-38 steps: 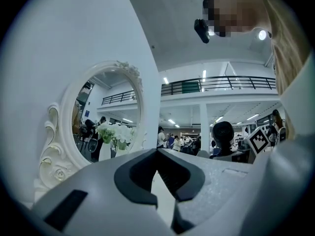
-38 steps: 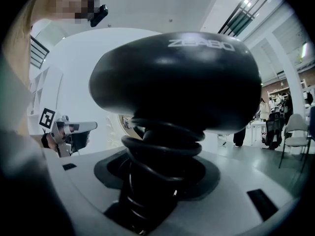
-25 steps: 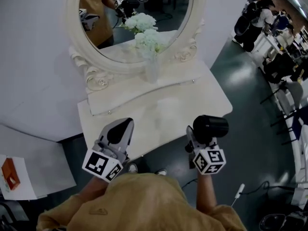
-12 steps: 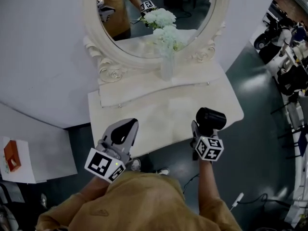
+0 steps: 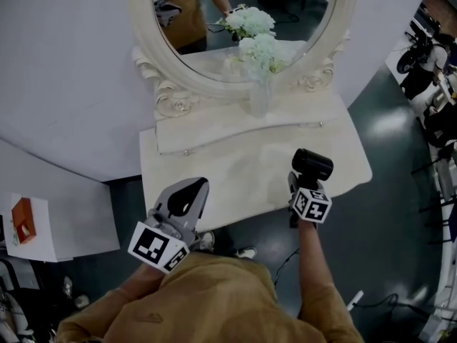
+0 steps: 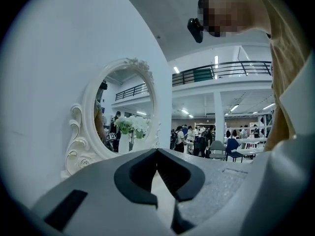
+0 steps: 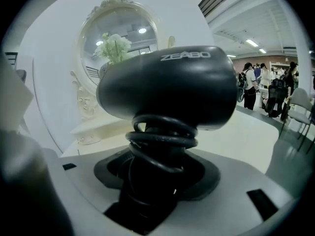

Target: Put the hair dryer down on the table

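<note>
The black hair dryer [image 5: 313, 165] stands upright in my right gripper [image 5: 303, 183], above the front right part of the white dressing table [image 5: 235, 170]. In the right gripper view the dryer's body [image 7: 167, 87] fills the middle. Its handle, with the cord wound round it, sits between the jaws of the right gripper [image 7: 152, 181], which is shut on it. My left gripper [image 5: 193, 186] hovers over the table's front left edge. Its fingertips meet in the left gripper view [image 6: 157, 151] with nothing between them.
An oval mirror [image 5: 235, 13] in a carved white frame stands at the table's back, above a raised shelf [image 5: 214, 131]. A vase of white flowers [image 5: 260, 84] stands on that shelf. A low white surface with an orange box [image 5: 21, 220] is at the left. Dark floor lies to the right.
The right gripper has carried the hair dryer a little forward, further over the table's front right part. The left gripper has hardly moved. The head view has shifted.
</note>
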`<state>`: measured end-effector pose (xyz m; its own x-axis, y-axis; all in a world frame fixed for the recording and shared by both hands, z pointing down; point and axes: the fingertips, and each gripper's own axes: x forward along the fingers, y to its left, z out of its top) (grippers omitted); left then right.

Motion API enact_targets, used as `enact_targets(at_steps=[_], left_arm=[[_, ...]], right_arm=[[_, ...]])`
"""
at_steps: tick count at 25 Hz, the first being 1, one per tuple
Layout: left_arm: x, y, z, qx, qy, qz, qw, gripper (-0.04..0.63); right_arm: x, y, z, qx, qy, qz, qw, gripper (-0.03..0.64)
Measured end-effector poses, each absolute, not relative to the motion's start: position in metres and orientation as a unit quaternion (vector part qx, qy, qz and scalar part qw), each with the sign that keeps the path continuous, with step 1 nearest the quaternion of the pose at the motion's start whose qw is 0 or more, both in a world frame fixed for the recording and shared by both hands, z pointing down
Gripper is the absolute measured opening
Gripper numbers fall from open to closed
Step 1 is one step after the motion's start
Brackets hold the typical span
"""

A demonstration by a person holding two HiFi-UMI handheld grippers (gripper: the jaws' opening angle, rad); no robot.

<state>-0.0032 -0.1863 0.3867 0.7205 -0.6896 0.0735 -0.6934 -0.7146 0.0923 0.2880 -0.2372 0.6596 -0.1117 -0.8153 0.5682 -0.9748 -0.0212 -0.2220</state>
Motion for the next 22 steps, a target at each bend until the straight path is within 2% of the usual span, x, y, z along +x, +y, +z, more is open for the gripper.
enact_targets(at_steps=[12, 22], left_arm=[[-0.01, -0.185, 0.394, 0.919, -0.387, 0.026, 0.064, 0.003], [-0.021, -0.185, 0.403, 0.914, -0.397, 0.03, 0.073, 0.003]], right_arm=[[0.274, -0.265, 0.699, 0.629, -0.672, 0.349, 0.176, 0.253], [0.259, -0.263, 0.737, 0.611, -0.651, 0.363, 0.265, 0.255]])
